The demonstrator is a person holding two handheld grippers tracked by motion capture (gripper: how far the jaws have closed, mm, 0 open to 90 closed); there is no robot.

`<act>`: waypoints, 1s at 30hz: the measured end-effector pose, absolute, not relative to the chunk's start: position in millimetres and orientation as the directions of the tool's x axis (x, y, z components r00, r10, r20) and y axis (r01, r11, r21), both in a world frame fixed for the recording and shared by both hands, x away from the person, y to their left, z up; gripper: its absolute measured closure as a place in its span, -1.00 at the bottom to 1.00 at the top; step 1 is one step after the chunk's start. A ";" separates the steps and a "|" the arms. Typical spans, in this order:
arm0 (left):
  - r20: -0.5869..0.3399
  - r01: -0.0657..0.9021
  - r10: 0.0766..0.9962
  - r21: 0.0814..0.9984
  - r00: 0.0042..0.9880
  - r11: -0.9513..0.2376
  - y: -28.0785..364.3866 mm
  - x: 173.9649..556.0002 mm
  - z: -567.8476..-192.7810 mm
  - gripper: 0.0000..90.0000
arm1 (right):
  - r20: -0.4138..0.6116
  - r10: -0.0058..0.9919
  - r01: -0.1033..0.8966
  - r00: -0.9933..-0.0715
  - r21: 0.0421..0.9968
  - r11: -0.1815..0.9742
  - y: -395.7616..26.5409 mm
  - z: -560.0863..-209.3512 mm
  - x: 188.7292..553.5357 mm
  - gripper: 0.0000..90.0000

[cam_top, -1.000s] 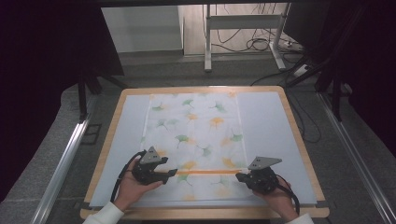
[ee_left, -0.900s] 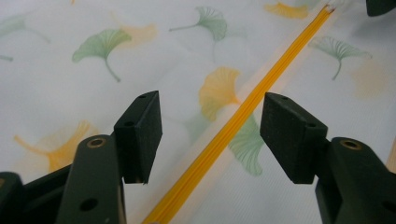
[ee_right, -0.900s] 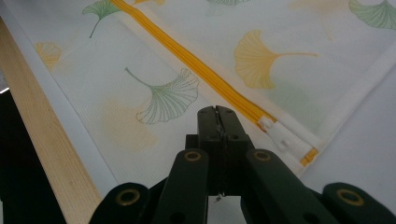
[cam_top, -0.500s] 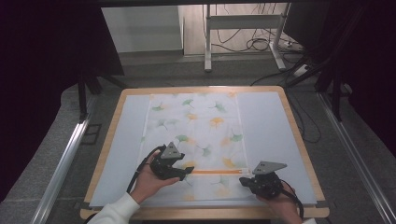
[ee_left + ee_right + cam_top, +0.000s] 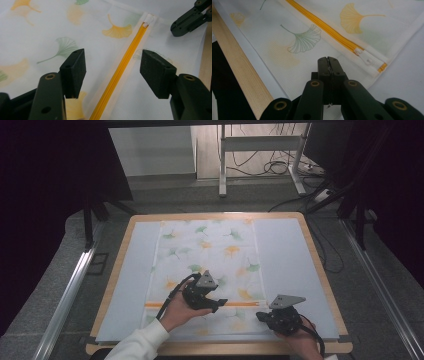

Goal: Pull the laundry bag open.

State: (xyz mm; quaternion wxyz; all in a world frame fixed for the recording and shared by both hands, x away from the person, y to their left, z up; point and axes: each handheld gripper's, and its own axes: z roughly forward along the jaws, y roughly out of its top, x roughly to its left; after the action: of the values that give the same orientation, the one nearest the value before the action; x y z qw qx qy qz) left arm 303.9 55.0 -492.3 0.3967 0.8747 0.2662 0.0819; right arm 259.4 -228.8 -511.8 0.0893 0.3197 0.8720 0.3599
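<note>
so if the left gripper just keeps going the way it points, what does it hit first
Probably the orange zipper of the ginkgo-print mesh bag, which runs between its open jaws. Further along that line sits the zipper's white end tab, then the right gripper; depth is hard to judge.

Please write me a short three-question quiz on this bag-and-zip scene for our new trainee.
1. True or false: the left gripper has its jaws shut tight.
2. What lies on the cloth bag between the left gripper's open jaws? A) a green leaf print B) the orange zip C) a cable
3. Fill in: the right gripper is shut and sits near the white ______ at the zip's end.

Key
1. False: the jaws stand open, one on each side of the zip.
2. B.
3. Zip pull; the right gripper's tips are beside it, and whether they pinch the cloth cannot be told.
</note>
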 end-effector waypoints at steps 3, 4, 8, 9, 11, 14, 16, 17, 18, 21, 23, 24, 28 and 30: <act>-0.071 0.394 0.516 0.735 0.854 -0.552 41.9 307.7 -490.7 -0.17 | 0.076 0.628 0.501 -0.774 0.680 0.535 -229.5 -512.8 259.5 0.97; -0.068 0.389 0.510 0.734 0.857 -0.556 37.5 309.0 -489.6 -0.17 | 0.077 0.628 0.503 -0.774 0.678 0.536 -229.3 -513.2 259.4 0.97; -0.049 0.359 0.477 0.728 0.877 -0.585 20.3 314.5 -485.4 -0.17 | 0.067 0.627 0.501 -0.776 0.669 0.549 -228.7 -515.0 258.1 0.97; -0.039 0.348 0.468 0.724 0.883 -0.596 13.9 316.6 -485.1 -0.17 | 0.068 0.630 0.505 -0.774 0.667 0.548 -228.4 -515.4 257.8 0.97; -0.037 0.341 0.457 0.719 0.889 -0.605 3.3 319.4 -485.7 -0.16 | 0.072 0.631 0.511 -0.773 0.661 0.550 -228.8 -515.8 258.1 0.97; -0.045 0.338 0.440 0.712 0.897 -0.616 -11.2 323.9 -487.6 -0.15 | 0.069 0.629 0.509 -0.774 0.660 0.553 -229.3 -516.6 258.1 0.97; -0.043 0.329 0.427 0.708 0.903 -0.624 -21.4 326.2 -489.8 -0.13 | 0.072 0.629 0.514 -0.774 0.652 0.557 -228.8 -518.2 257.4 0.97; -0.046 0.327 0.421 0.709 0.906 -0.625 -25.6 326.7 -491.0 -0.12 | 0.069 0.627 0.512 -0.776 0.650 0.561 -228.7 -519.1 257.2 0.97; -0.032 0.311 0.403 0.694 0.914 -0.650 -29.8 328.2 -491.9 -0.11 | 0.069 0.627 0.511 -0.776 0.651 0.561 -228.7 -519.4 256.9 0.97; -0.031 0.303 0.386 0.676 0.922 -0.671 -44.6 330.9 -499.2 -0.06 | 0.069 0.625 0.510 -0.777 0.651 0.562 -228.3 -519.5 257.2 0.97; -0.034 0.302 0.378 0.670 0.925 -0.678 -50.0 332.5 -503.1 -0.04 | 0.068 0.624 0.507 -0.779 0.652 0.563 -228.6 -519.6 257.5 0.97; -0.034 0.300 0.374 0.666 0.927 -0.683 -52.3 333.0 -504.9 -0.03 | 0.069 0.624 0.509 -0.778 0.652 0.562 -228.7 -519.6 257.4 0.97; -0.036 0.293 0.360 0.660 0.932 -0.692 -60.4 333.5 -509.5 0.00 | 0.074 0.624 0.511 -0.778 0.651 0.561 -228.9 -519.7 257.8 0.97; -0.027 0.281 0.348 0.653 0.937 -0.704 -63.9 333.2 -510.1 0.02 | 0.075 0.623 0.512 -0.778 0.651 0.561 -228.9 -519.7 258.1 0.97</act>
State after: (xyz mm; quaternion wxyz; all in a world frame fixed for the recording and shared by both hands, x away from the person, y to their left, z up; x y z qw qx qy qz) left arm 333.2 -63.9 -510.1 0.3451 0.9216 0.1706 0.0490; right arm 258.1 -228.9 -519.7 0.0821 0.3226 0.8797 0.3398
